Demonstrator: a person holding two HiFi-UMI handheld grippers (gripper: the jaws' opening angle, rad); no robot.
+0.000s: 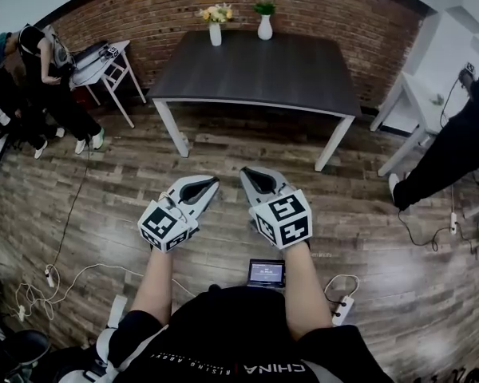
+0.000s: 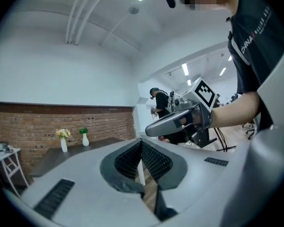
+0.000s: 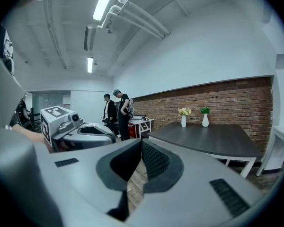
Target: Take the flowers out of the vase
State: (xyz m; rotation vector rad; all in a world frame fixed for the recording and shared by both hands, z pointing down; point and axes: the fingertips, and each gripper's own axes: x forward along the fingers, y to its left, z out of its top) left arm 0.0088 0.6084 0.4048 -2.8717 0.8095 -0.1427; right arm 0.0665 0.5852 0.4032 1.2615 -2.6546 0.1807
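Note:
A white vase with pale yellow flowers stands at the far edge of the dark table; it also shows small as the flower vase and the flower vase. Beside it is a second white vase with a green plant. Both grippers hang over the wooden floor well short of the table, side by side. My left gripper is shut with nothing in it. My right gripper is shut and empty too.
A white side table with two people stands at the far left. A white desk and a person's dark-clad legs are at the right. Cables and power strips lie on the floor; a small screen sits near my feet.

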